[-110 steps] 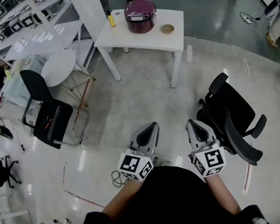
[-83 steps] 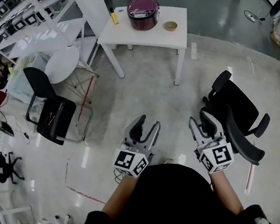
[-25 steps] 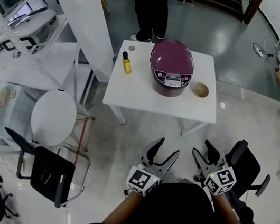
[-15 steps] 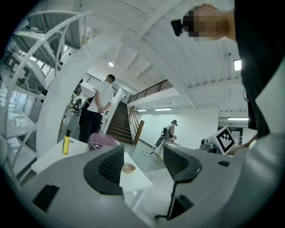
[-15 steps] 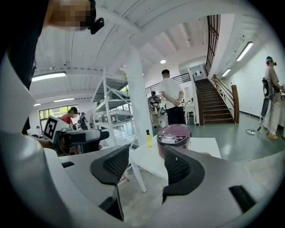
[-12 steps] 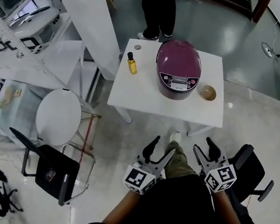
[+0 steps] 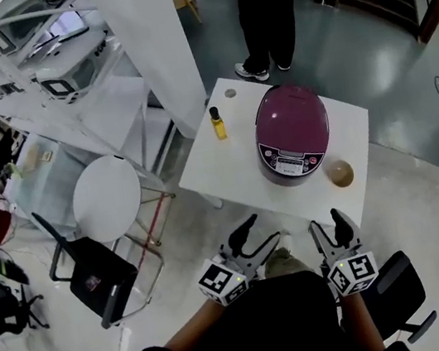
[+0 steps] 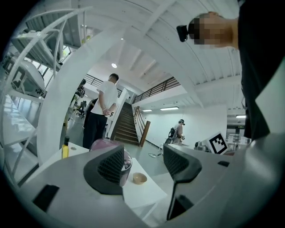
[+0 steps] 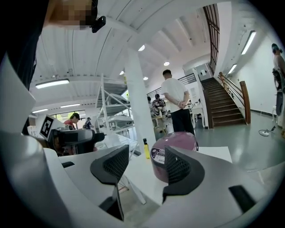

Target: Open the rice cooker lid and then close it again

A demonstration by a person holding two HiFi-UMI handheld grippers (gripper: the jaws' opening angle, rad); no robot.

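A maroon rice cooker with its lid down stands on a white table, its control panel facing me. It also shows in the left gripper view as the rice cooker and in the right gripper view as the rice cooker. My left gripper is open and empty, held short of the table's near edge. My right gripper is open and empty too, level with the left gripper. Both are well apart from the cooker.
On the table stand a small yellow bottle and a small wooden bowl. A person stands behind the table. A white pillar, a round white table and black chairs lie left; another chair is beside me.
Over the earlier frames I have walked up to the table; the cooker has gone from far and small to close in front. Both grippers stay open and empty.
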